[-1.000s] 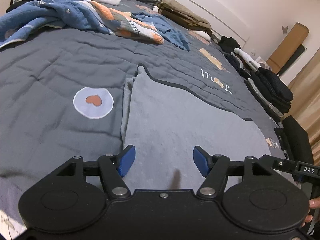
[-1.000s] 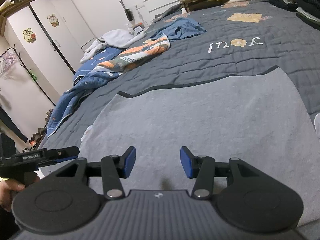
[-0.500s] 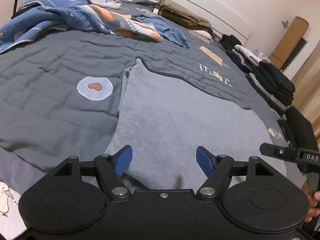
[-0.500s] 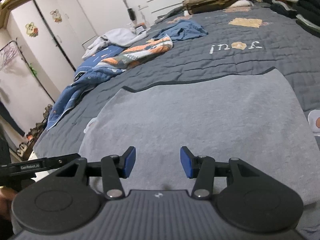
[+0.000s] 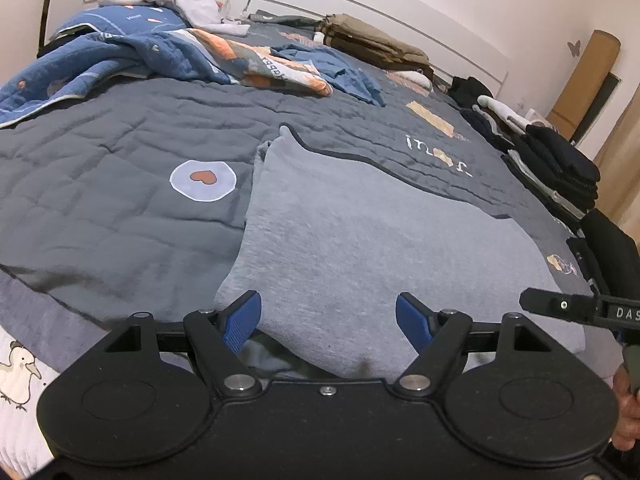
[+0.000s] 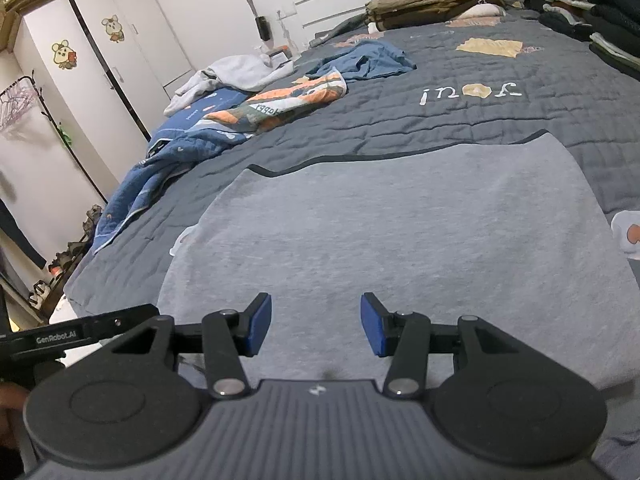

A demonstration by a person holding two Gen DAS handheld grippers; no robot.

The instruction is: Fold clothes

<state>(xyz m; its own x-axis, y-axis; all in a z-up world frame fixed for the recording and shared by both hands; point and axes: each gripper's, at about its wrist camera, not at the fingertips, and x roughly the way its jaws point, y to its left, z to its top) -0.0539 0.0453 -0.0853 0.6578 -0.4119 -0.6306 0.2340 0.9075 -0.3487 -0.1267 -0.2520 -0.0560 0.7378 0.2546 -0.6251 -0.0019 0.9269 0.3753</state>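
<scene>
A light grey garment [image 5: 360, 240] lies flat on the dark grey quilt [image 5: 120, 184], folded into a broad rectangle with a dark trim along its far edge. It also shows in the right wrist view [image 6: 400, 232]. My left gripper [image 5: 328, 320] is open and empty, hovering over the garment's near left edge. My right gripper [image 6: 316, 326] is open and empty over the garment's near edge. Each gripper's side shows at the edge of the other's view.
A crumpled blue blanket [image 5: 100, 60] and a blue shirt [image 6: 368, 60] lie at the far side of the bed. Folded dark clothes [image 5: 560, 164] are stacked along the right edge. Folded khaki clothes [image 5: 372, 40] lie by the headboard. White wardrobes [image 6: 100, 64] stand to the left.
Both grippers have drawn back toward the near edge of the garment and stayed open. More of the grey garment and the bed's near edge shows now.
</scene>
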